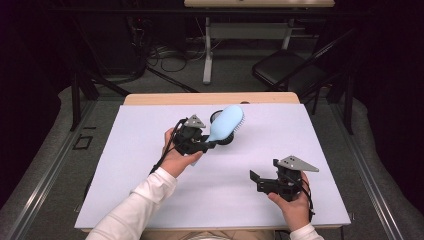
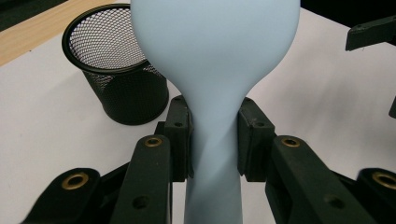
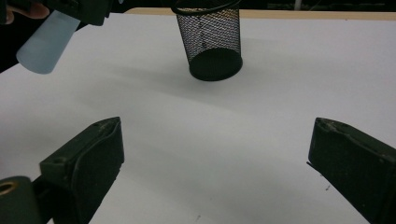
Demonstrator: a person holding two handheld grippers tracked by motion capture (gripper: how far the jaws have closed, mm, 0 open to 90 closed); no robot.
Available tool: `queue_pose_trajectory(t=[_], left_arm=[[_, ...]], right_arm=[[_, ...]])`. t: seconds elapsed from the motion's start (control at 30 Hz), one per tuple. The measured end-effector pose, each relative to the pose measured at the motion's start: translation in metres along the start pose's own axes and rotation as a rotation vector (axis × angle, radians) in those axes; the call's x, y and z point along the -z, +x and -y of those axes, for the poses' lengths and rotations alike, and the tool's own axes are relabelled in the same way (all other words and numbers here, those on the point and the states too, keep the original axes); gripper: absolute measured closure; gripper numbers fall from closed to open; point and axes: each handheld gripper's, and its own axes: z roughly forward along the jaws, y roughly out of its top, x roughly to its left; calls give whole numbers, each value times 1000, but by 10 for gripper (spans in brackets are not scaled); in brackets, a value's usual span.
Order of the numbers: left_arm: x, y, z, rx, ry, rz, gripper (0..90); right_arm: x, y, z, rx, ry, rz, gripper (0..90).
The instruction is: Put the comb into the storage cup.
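Observation:
A light blue hairbrush (image 1: 226, 122) is held above the table, its head tilted up toward the back right. My left gripper (image 1: 206, 145) is shut on its handle (image 2: 214, 154), both jaws pressing the narrow neck below the head. A black mesh cup (image 2: 116, 70) stands upright on the white mat just behind the brush; the brush head partly hides the mesh cup (image 1: 220, 127) from above. The handle's end (image 3: 44, 44) shows at the top left of the right gripper view. My right gripper (image 1: 257, 181) hovers open near the front right, nothing between its jaws, facing the mesh cup (image 3: 212, 39).
A white mat (image 1: 150, 190) covers the wooden table (image 1: 150, 98). Behind the table stand a black folding chair (image 1: 290, 67), a desk leg (image 1: 207, 55) and tangled cables (image 1: 165, 52) on the floor.

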Motion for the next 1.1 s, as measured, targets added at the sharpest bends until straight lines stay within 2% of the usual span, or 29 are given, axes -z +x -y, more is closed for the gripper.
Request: queue_pose_trajectory(t=[0.23, 0.47, 0.83, 1.1], left_arm=[[3, 3, 0, 6, -16, 1, 698], [6, 5, 1, 14, -37, -2, 698], [11, 8, 0, 19, -76, -17, 698], [12, 9, 0, 21, -105, -21, 698]], right_arm=[[-5, -1, -15, 1, 15, -19, 2], [-10, -5, -30, -32, 42, -37, 0], [-18, 1, -48, -10, 94, -60, 0], [-18, 2, -63, -12, 93, -68, 0]])
